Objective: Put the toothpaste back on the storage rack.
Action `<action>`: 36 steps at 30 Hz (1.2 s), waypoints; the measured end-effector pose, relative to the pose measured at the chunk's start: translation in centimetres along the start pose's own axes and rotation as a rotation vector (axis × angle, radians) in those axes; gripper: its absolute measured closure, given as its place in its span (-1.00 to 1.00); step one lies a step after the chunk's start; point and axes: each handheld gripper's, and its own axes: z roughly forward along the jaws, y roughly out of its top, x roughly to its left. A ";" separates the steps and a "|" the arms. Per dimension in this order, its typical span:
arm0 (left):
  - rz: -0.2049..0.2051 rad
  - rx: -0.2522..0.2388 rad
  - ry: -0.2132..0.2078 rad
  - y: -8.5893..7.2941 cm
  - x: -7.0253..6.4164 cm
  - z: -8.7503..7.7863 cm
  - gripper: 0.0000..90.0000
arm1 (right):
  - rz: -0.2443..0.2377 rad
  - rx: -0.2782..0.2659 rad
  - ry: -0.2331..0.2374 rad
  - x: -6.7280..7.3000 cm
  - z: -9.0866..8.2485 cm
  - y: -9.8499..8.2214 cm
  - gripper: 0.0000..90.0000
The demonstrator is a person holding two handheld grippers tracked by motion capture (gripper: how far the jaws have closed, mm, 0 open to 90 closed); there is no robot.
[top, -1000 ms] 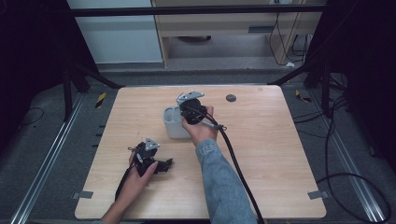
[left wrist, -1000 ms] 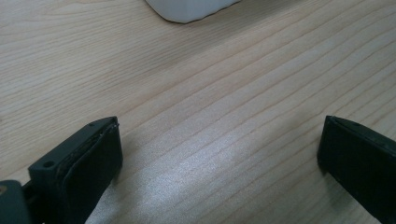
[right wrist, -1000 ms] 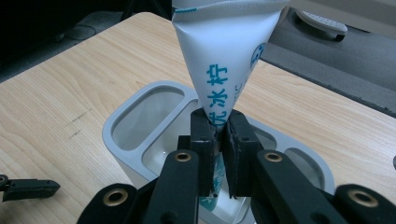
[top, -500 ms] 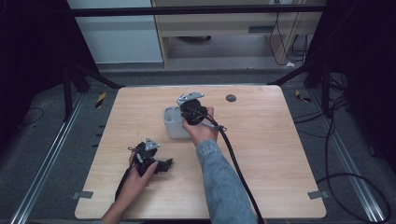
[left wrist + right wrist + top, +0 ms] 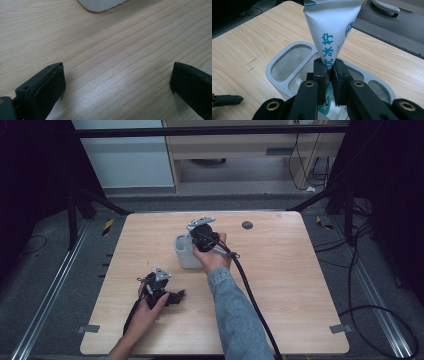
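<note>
clamped by the right claw (image 5: 328,72) on a white toothpaste tube (image 5: 332,32) with blue lettering, crimped end up, cap end down inside a grey compartmented holder (image 5: 287,52). stood upright in the middle compartment of that holder, as far as the right gripper view showed; bottom of the tube hidden behind the pads. in the high view, placed with the holder (image 5: 183,251) near the middle of the tabletop (image 5: 280,285), the right claw (image 5: 200,240) directly over it, and a small dark round thing (image 5: 247,225) well apart toward the far right edge.

left claw (image 5: 117,82) spread wide apart with nothing between, low over bare wood near the front left; seen in the high view (image 5: 179,296) resting idle in the hand.

judged as the step of setting the tube into the holder, nearly done. called next for opening the right claw without tipping the tube, then lifting straight up clear of the crimped top. risk judged as the tube leaning or toppling once freed.
</note>
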 end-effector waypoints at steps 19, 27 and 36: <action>0.000 -0.001 0.000 0.0 0.0 0.0 -1.00 | -0.016 0.037 -0.005 0.8 1.1 1.2 0.82; 0.000 -0.001 0.000 0.0 0.0 0.0 -1.00 | -0.011 0.037 -0.003 0.9 1.2 1.2 0.80; 0.000 0.001 0.000 0.0 0.0 0.0 -1.00 | -0.005 0.041 0.003 0.9 1.0 1.7 0.75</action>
